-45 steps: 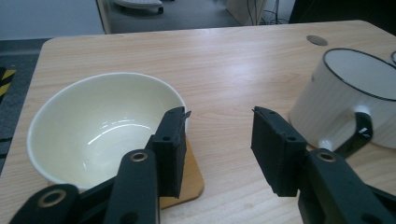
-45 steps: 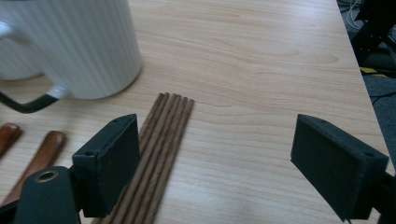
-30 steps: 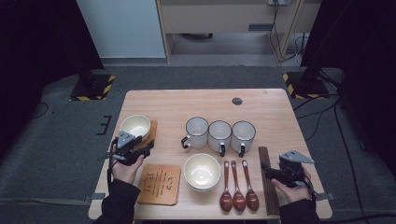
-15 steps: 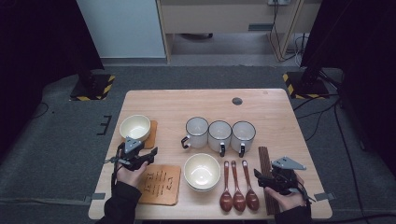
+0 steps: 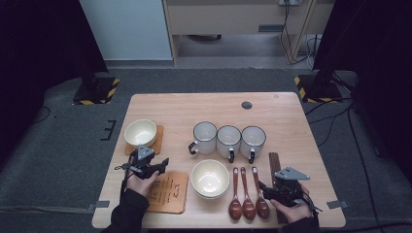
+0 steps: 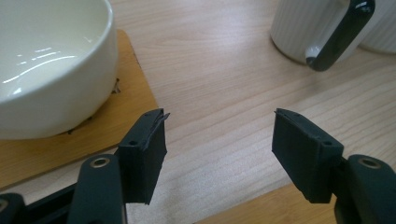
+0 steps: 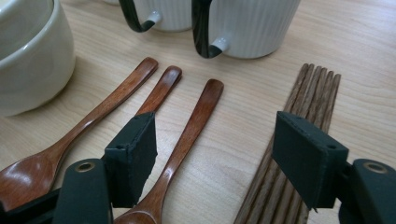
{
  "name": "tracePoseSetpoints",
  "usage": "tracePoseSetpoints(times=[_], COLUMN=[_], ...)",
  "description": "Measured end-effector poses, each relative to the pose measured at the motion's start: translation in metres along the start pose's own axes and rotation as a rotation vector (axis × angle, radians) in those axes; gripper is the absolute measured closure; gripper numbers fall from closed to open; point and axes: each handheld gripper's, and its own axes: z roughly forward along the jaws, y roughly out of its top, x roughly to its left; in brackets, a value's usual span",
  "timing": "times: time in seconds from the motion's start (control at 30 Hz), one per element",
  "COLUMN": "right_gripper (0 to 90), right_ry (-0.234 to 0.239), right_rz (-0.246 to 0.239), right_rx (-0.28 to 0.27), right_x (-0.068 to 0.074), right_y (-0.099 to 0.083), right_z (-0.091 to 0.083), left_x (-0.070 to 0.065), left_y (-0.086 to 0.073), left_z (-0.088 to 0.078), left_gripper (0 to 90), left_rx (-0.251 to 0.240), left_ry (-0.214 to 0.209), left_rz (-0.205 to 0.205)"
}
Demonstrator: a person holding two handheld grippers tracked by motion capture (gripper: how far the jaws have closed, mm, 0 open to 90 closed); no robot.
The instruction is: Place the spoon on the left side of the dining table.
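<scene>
My left gripper (image 5: 163, 163) (image 6: 219, 126) hovers low over bare wood just right of a cream bowl (image 5: 140, 132) (image 6: 42, 60) on its wooden coaster (image 5: 158, 141) (image 6: 135, 88). Its jaws have just been opening and nothing is between them. My right gripper (image 5: 263, 187) (image 7: 215, 135) points at three brown wooden spoons (image 5: 248, 194). Its jaws have just been closing but still stand apart. The rightmost spoon's handle (image 7: 194, 123) runs between them beside the left finger, untouched. A bundle of dark chopsticks (image 5: 275, 162) (image 7: 308, 93) lies under the right finger.
Three white ribbed mugs (image 5: 229, 141) with dark handles stand in a row mid-table. Stacked cream bowls (image 5: 210, 178) sit left of the spoons. A second wooden coaster (image 5: 167, 191) lies by the near edge under my left wrist. A dark round hole (image 5: 247, 105) marks the far table.
My left hand has come down and nearer, from beside the bowl toward the second coaster. My right hand has slid left over the chopsticks toward the spoons.
</scene>
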Motion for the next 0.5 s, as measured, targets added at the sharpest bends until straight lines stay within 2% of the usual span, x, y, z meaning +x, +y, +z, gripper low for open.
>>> tracePoseSetpoints(times=[0.37,0.5], right_gripper=[35.5,37.8], right_ry=[0.022,0.026], right_rz=[-0.031,-0.038], right_rx=[0.04,0.058], right_x=[0.008,0.01], right_y=[-0.004,-0.005], right_z=[0.006,0.009], left_x=[0.0,0.0], left_y=[-0.002,-0.006], left_z=[0.008,0.013], left_gripper=[32.5,32.5], left_rx=[0.06,0.079], left_ry=[0.035,0.028], left_rz=[0.031,0.03])
